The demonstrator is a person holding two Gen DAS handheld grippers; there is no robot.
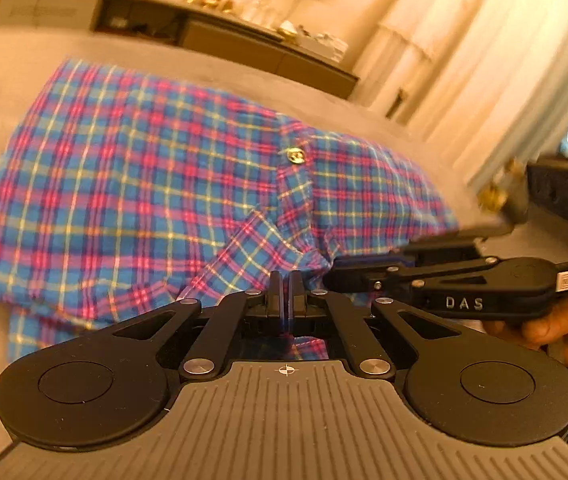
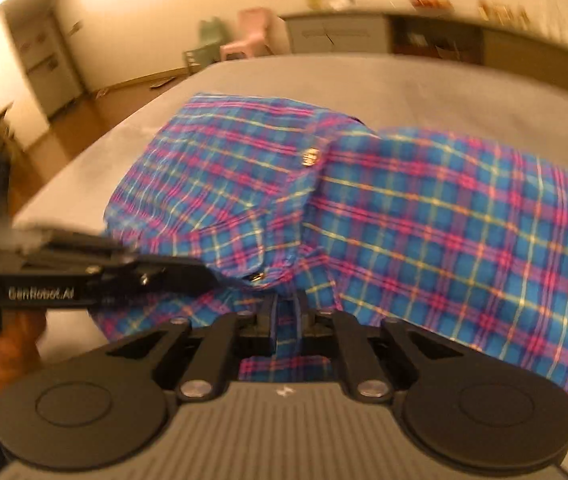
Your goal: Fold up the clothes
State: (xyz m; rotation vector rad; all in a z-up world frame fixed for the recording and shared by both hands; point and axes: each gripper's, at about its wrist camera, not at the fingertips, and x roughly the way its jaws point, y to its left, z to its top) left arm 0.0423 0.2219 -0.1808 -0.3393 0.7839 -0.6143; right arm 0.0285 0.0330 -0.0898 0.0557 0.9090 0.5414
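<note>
shelf clutter (image 1: pixel 220 2) motion-blurred, plaid shirt (image 2: pixel 443 220) cut off at right edge

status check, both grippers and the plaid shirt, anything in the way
Left gripper shut on plaid shirt. Right gripper shut on same shirt, close beside the left. Shirt bunched on grey table. Nothing in the way.

The shirt (image 1: pixel 156 184) lies on the surface (image 1: pixel 24 60), with both hand-held grippers side by side at its near edge.
</note>
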